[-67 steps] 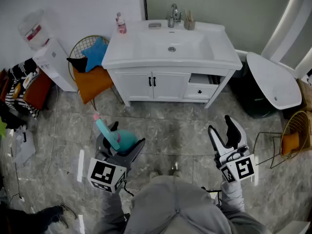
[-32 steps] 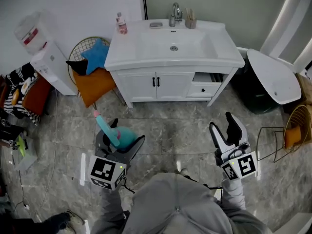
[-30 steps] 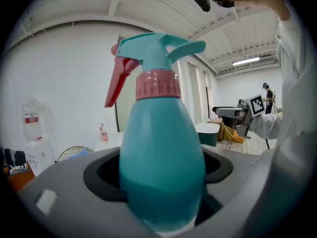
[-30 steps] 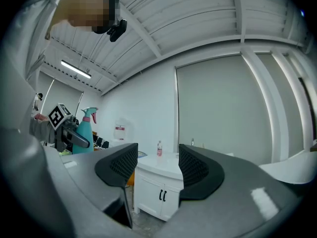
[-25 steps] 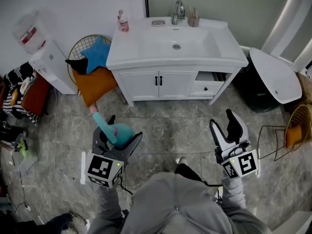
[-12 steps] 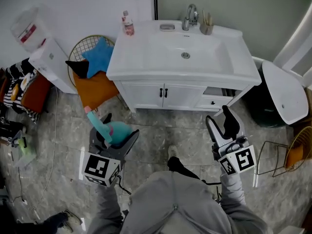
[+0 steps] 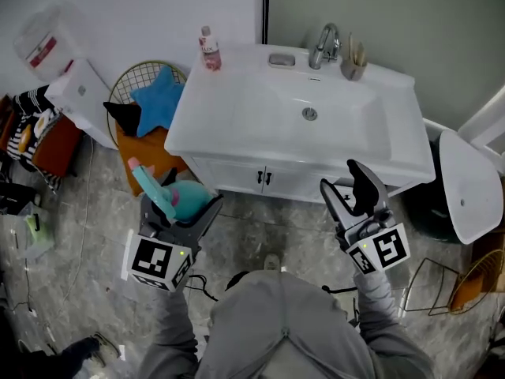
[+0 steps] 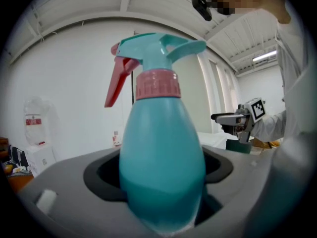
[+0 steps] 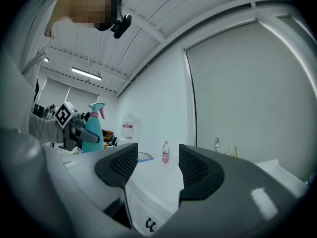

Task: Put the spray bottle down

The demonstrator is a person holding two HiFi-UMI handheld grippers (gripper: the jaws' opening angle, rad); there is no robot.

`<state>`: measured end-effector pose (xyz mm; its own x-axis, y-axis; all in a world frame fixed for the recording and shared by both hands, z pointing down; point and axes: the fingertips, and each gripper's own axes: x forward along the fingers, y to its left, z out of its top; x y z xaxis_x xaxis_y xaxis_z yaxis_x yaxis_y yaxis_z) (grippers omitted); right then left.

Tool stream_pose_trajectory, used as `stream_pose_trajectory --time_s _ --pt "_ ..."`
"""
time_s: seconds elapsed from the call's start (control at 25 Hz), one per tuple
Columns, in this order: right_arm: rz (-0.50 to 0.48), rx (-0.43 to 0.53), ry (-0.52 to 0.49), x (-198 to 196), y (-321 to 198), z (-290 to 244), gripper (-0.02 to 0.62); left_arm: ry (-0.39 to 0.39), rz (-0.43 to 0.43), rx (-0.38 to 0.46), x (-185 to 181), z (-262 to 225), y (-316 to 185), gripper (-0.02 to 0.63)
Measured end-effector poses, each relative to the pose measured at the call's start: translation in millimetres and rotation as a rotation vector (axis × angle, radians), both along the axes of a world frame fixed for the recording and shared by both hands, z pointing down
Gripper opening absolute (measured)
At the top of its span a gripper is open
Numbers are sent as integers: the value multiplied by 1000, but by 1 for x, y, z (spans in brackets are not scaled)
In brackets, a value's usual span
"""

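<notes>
**Spray bottle held upright in the left gripper, counter ahead of it**

The spray bottle (image 8: 161,152) is clamped by its teal belly between the jaws of the left gripper (image 7: 183,208). Its long axis is stood upright out of the jaws: the pink collar and the teal head are carried above them, and the red trigger is turned to that gripper's left. Nothing is seen under the bottle's base but the gripper itself, so it is judged to be in the air and not yet set down.

The white vanity counter (image 7: 229,109) is found ahead of the left gripper and a little to its right, with the near left corner closest. Whether the bottle's base is above or below the counter's level cannot be told from these views. A bare stretch of counter is offered between that corner and the basin, so the coming move is judged to be a forward carry with the bottle kept vertical — then a lowering, base first.

The right gripper (image 9: 157,167) is held with its jaws apart and nothing between them; only the far counter and a small pink bottle (image 9: 165,151) are seen through the gap. It is hung near the vanity's front edge, well apart from the spray bottle, so the left gripper is plainly the one to do the placing.

Beyond the left gripper, a wire chair with a blue cushion (image 7: 162,101) is stood beside the vanity.
</notes>
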<state>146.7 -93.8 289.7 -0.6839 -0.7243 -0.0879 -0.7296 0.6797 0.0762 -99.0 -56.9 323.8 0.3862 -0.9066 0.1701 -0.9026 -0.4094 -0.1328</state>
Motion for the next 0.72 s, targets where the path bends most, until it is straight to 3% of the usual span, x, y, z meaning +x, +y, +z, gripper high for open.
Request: stream_pose_trajectory --time_s 0.4,0.72 --pt "-51 41 -11 -39 -94 -15 258 -11 -4 -16 -21 7 -98 462" --pt "-12 16 -28 -73 -173 -9 258 15 15 -5 -54 35 -206 462"
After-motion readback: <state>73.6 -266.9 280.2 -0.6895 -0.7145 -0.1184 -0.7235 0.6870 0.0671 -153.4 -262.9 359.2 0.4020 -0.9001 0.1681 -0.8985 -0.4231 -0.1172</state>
